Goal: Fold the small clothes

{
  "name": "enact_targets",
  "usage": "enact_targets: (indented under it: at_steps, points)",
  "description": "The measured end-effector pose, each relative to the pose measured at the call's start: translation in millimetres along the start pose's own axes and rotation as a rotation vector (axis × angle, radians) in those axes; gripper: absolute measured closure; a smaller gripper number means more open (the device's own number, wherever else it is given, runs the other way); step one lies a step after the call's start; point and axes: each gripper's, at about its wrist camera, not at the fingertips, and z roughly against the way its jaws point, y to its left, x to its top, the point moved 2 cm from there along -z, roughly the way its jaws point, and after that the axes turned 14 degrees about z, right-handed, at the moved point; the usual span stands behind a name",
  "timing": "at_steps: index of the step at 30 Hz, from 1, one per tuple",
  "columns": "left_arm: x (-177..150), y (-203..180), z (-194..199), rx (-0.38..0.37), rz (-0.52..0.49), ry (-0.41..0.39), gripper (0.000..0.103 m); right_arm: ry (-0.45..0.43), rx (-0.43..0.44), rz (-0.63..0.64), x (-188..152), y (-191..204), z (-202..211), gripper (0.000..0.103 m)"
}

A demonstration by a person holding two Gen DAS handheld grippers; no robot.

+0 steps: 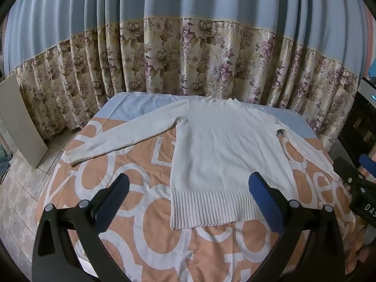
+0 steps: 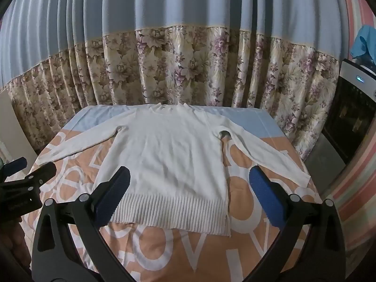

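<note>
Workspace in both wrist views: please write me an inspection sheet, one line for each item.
Surface: bed cover, orange with white letters, blue band at far end.
Job's things: white sweater lying flat, both sleeves spread, ribbed hem nearest.
Clutter: nothing seen.
Grippers: left hand-held gripper open; right hand-held gripper open; both above the hem, holding nothing.
Cables: nothing seen.
Surroundings: curtain behind; dark appliance at right; pale board at left.
</note>
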Motion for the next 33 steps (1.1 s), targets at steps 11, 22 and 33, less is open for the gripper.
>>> enact_targets:
  at_steps: [11,22,33]
  points:
    - [-1.9,-1.7,4.5,0.012,-0.008,0.022,0.001,0.004,0.003,-0.015,-2.6,-0.5,3.8,0.003]
    - [-3.0,-3.1,-0.9,0.002,-0.015,-0.01,0.001,0.01,0.002,-0.019,-2.3,-4.1,1.6,0.003]
    - [-3.8,-1.4,-1.5,0.009,-0.03,-0.011,0.002,0.008,0.002,-0.02,-3.0,-3.7,1.0,0.003]
